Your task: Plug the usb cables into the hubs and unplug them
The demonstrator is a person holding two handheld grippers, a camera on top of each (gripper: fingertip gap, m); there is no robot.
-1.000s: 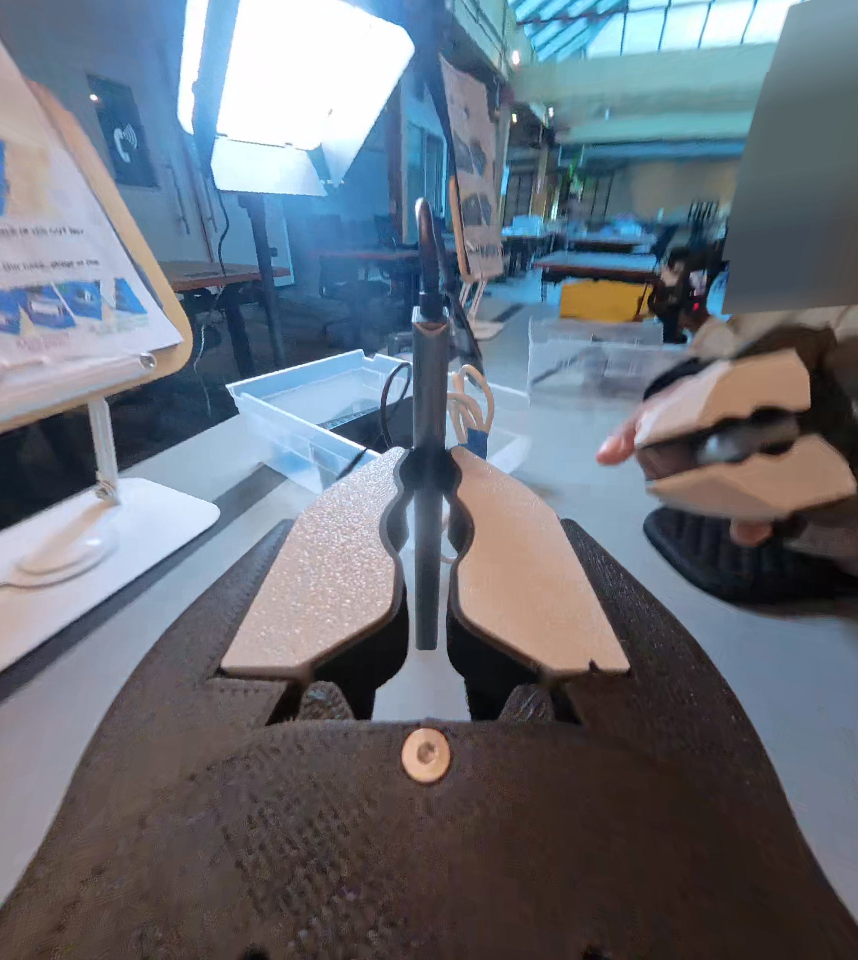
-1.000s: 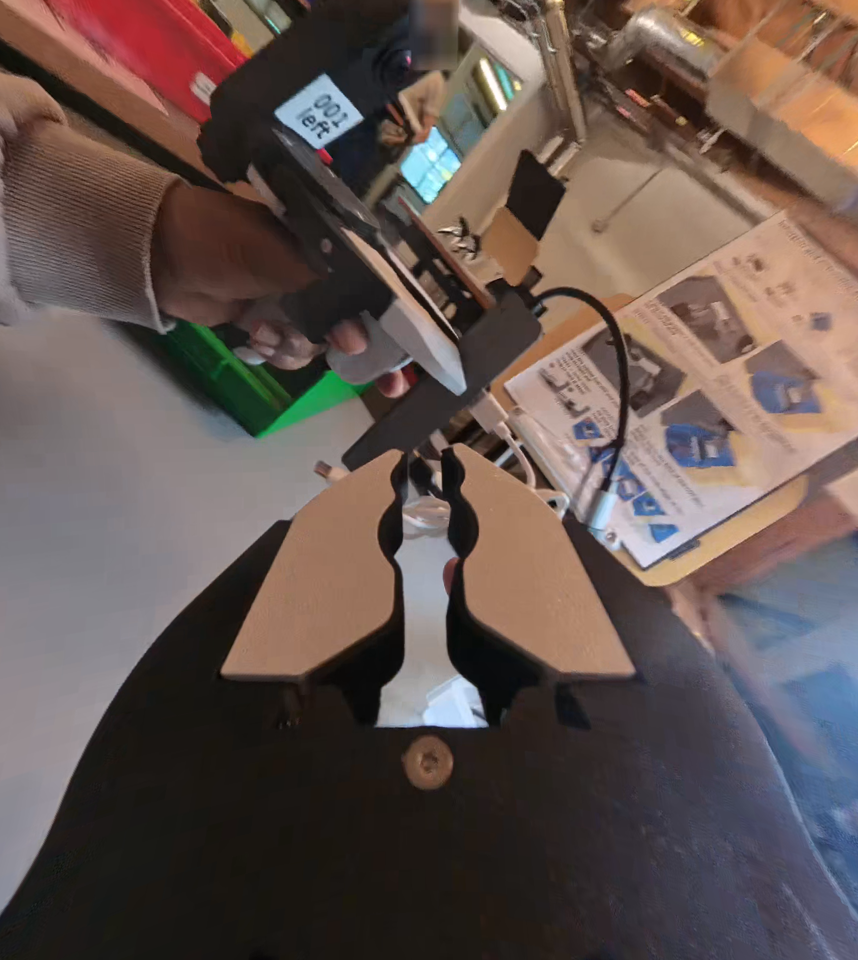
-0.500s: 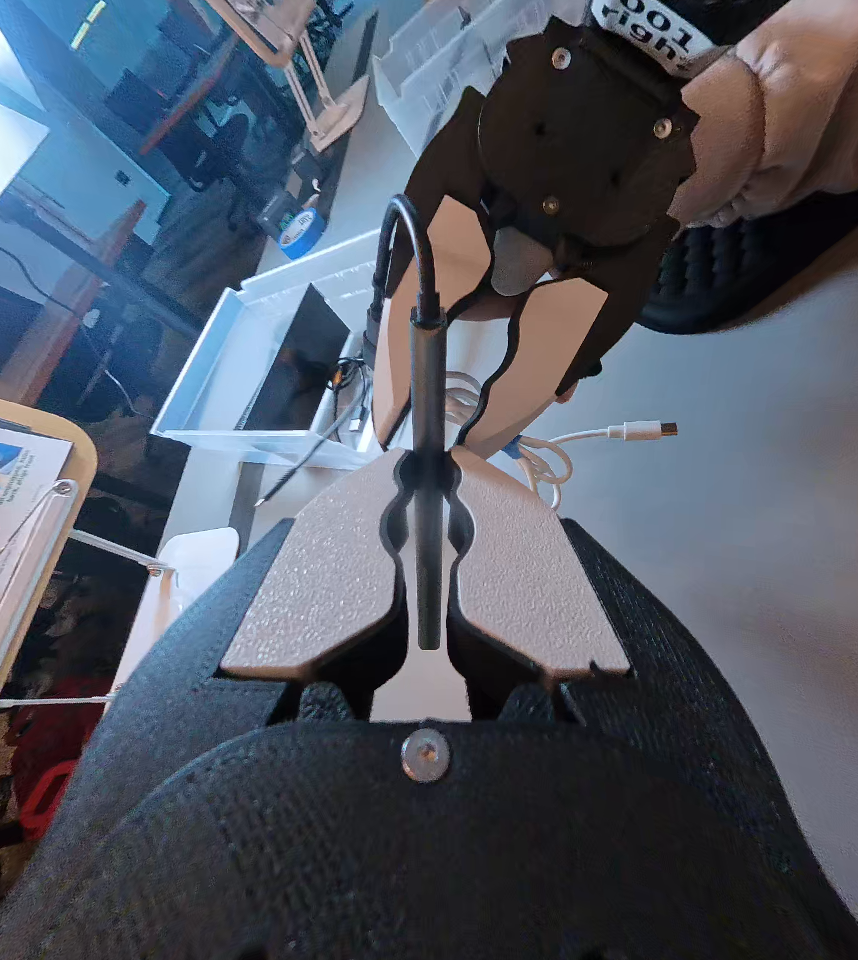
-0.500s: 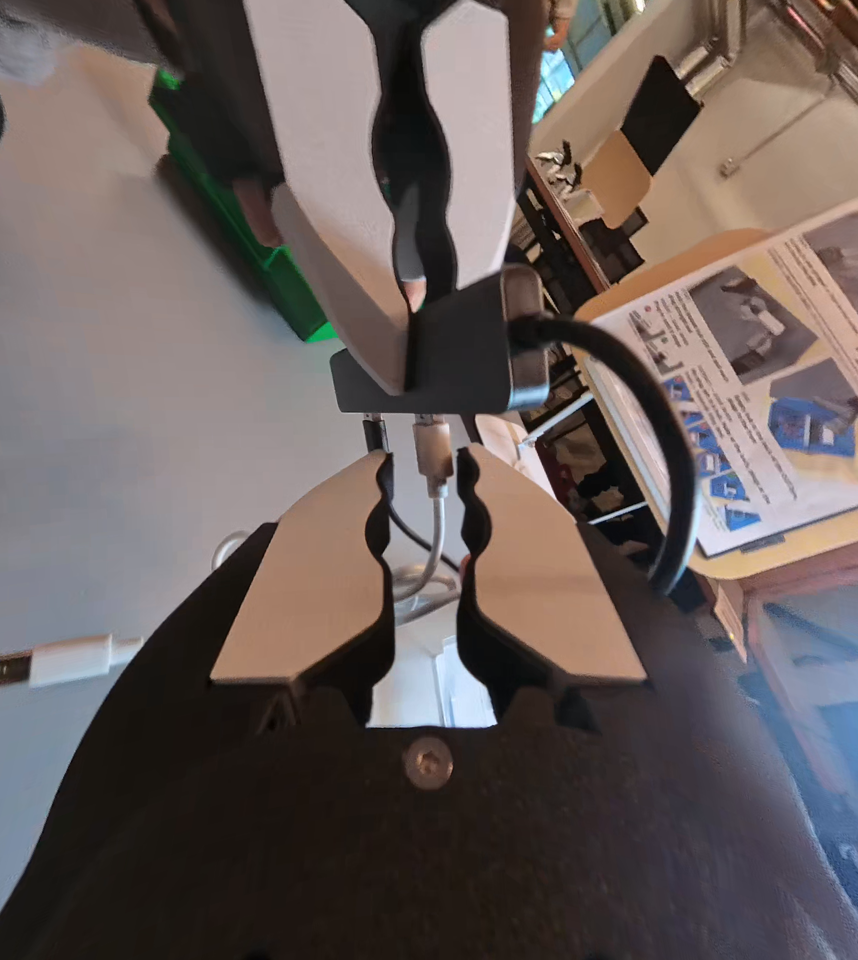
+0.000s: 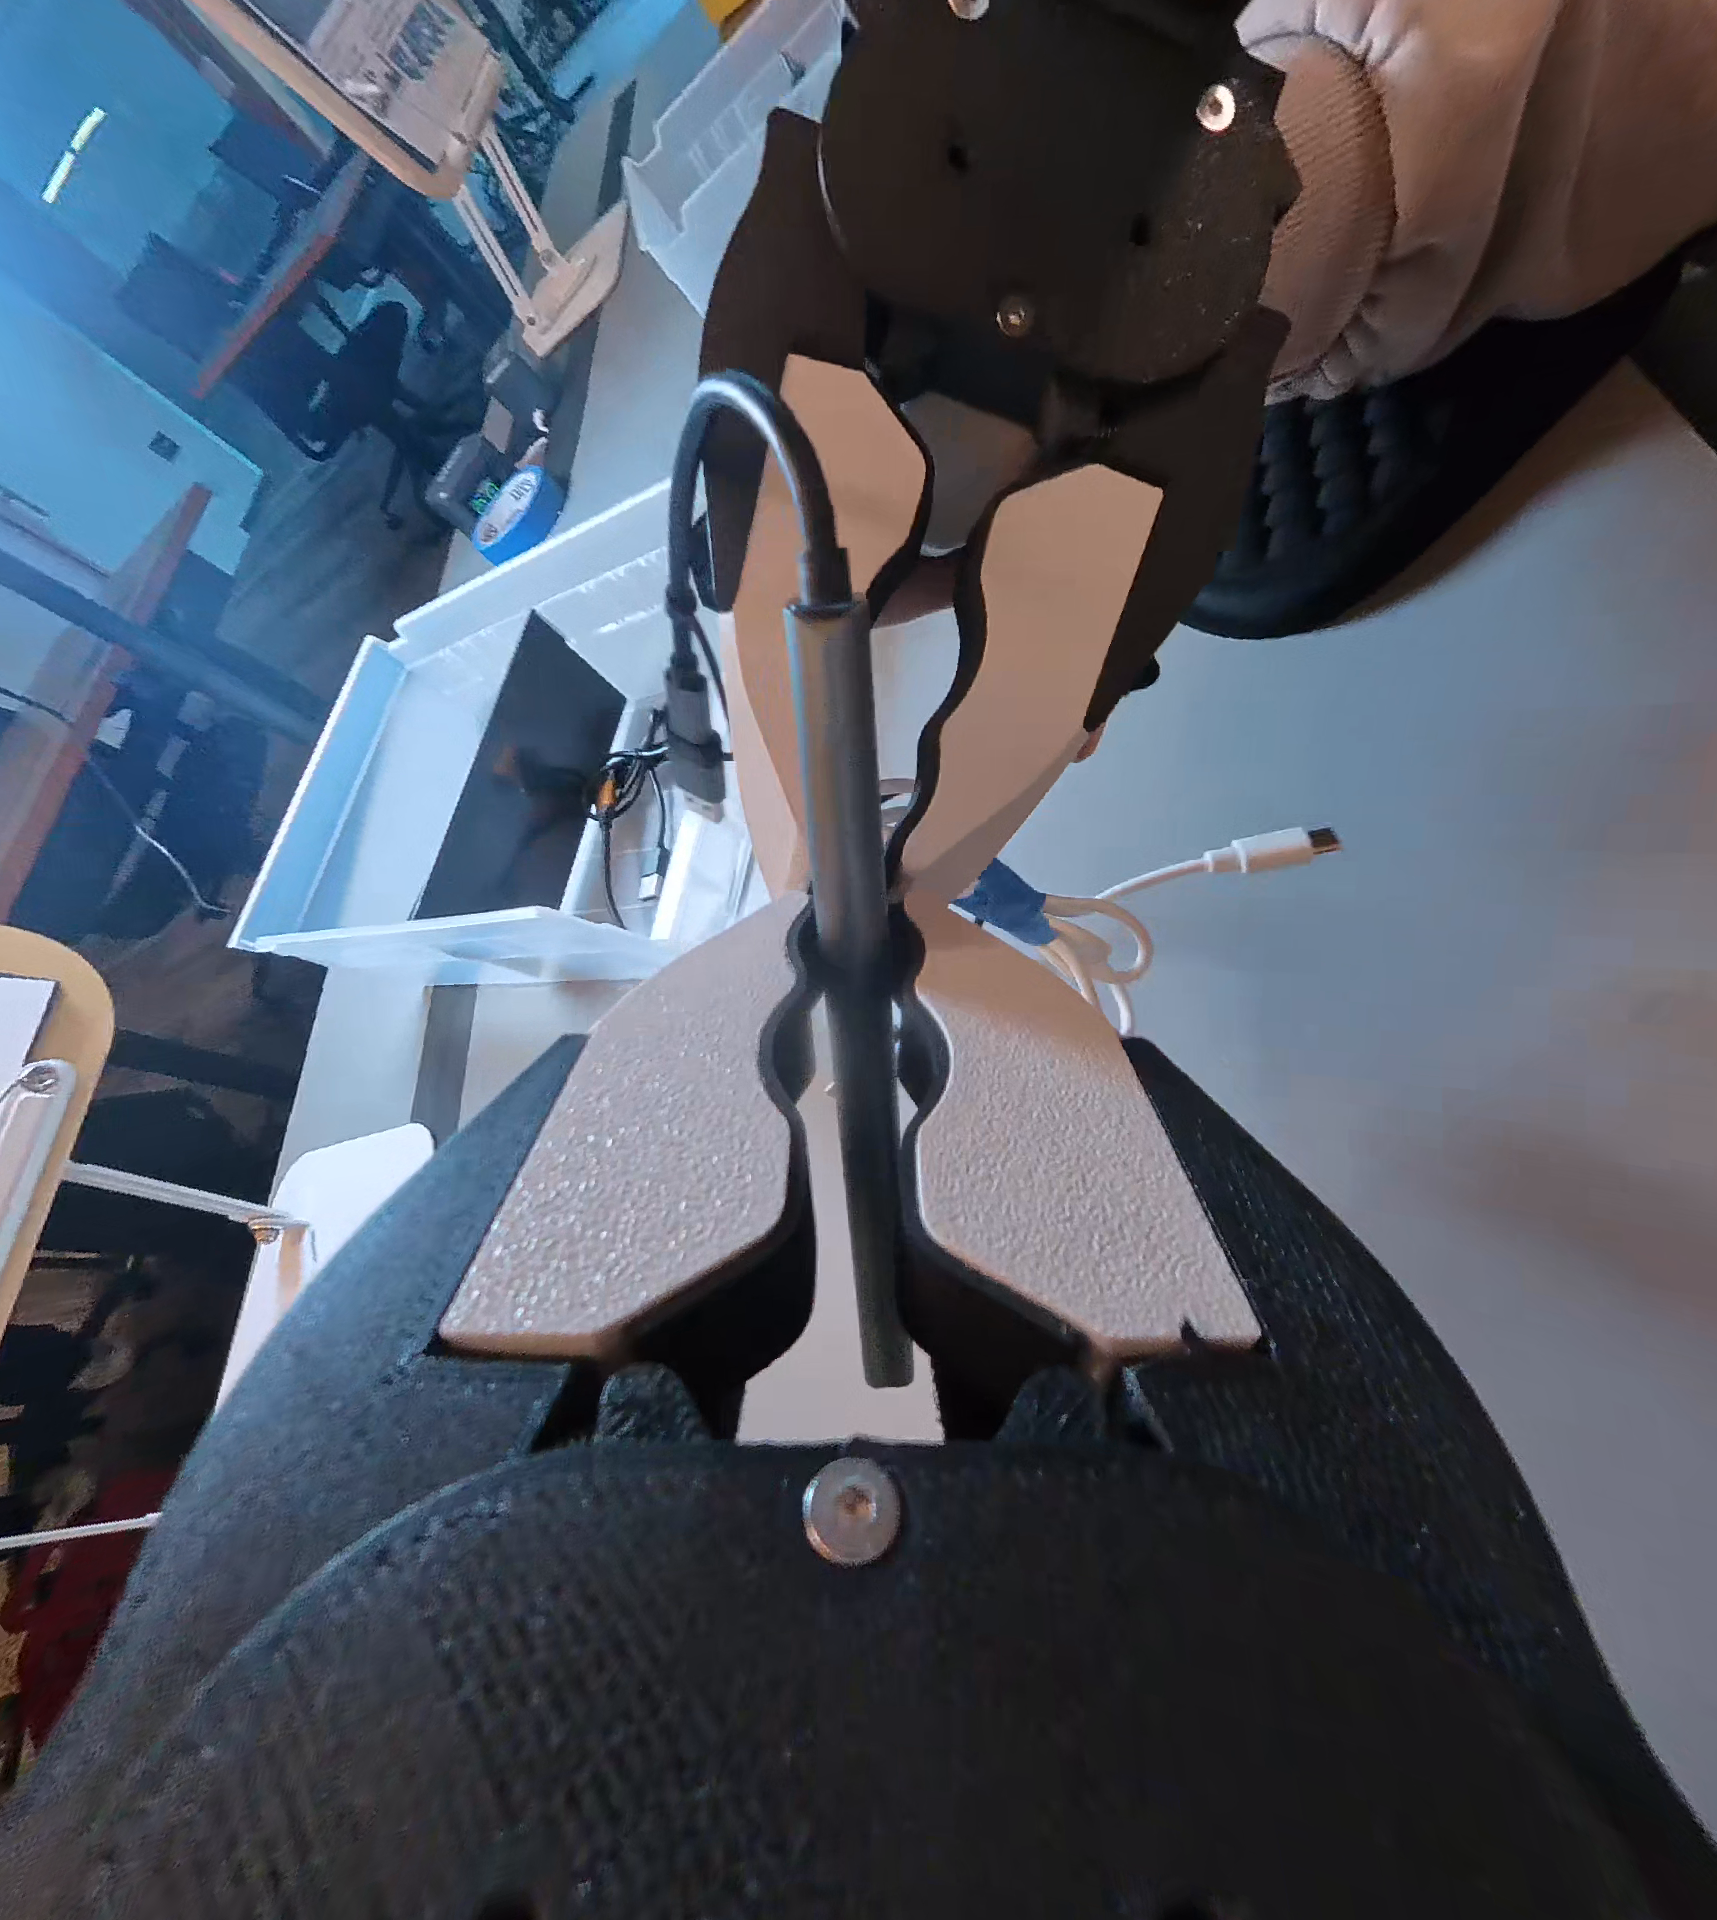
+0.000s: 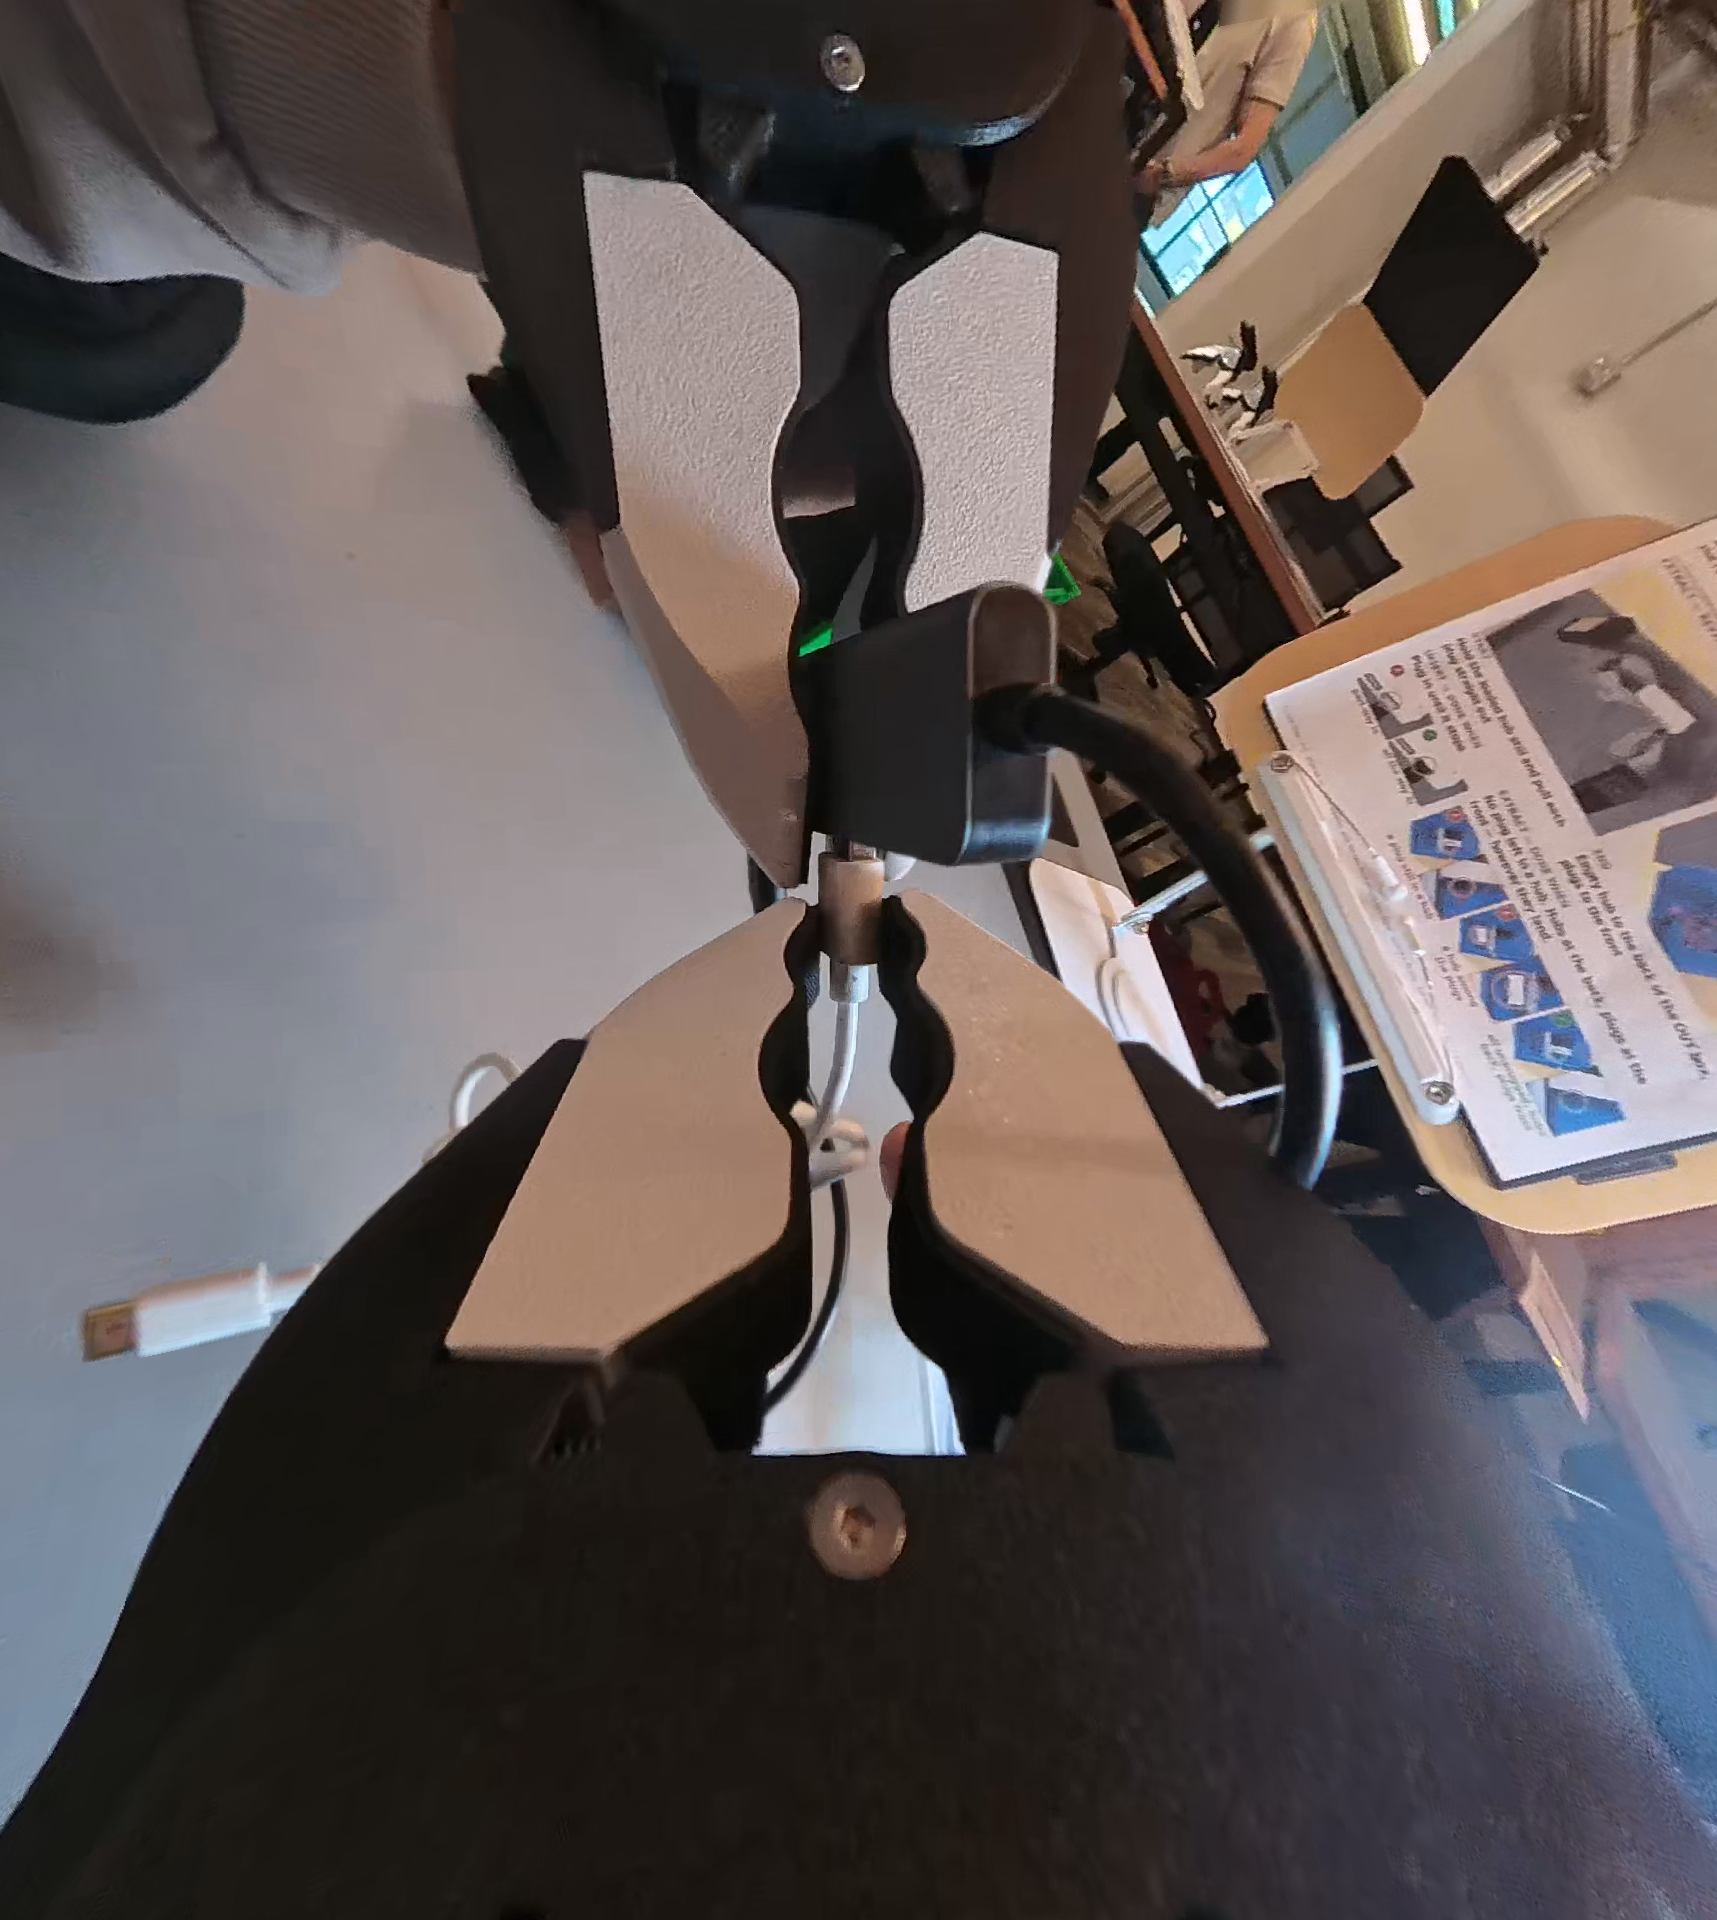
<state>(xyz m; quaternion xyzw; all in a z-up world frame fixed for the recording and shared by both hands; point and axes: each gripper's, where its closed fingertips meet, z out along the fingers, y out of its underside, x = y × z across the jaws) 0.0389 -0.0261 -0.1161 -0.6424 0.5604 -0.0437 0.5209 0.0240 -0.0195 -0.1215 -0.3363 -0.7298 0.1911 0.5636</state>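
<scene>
My left gripper (image 5: 854,940) is shut on a thin dark grey hub (image 5: 849,790), held edge-on above the grey table. A black cable (image 5: 760,416) loops from the hub's far end, and its plug (image 5: 696,748) hangs free. My right gripper (image 6: 849,920) faces the hub (image 6: 921,748) and is shut on the plug of a white cable (image 6: 849,894) that sits in a hub port. The white cable (image 6: 838,1049) trails back between its fingers. The right gripper shows in the left wrist view (image 5: 895,873), and the left gripper in the right wrist view (image 6: 838,644). The cable's other white plug (image 6: 179,1325) lies on the table.
A white tray (image 5: 355,831) with several dark cables stands at the table's far left edge. An instruction sheet on a stand (image 6: 1560,883) is to the right of the hub. A blue tape roll (image 5: 518,511) and a black ribbed pad (image 5: 1353,520) lie farther back. Only a small space, under 4 cm, lies between the two pairs of fingers.
The two grippers have come together tip to tip. My right gripper was open around the white plug half a second ago and has now shut on it at the hub.
</scene>
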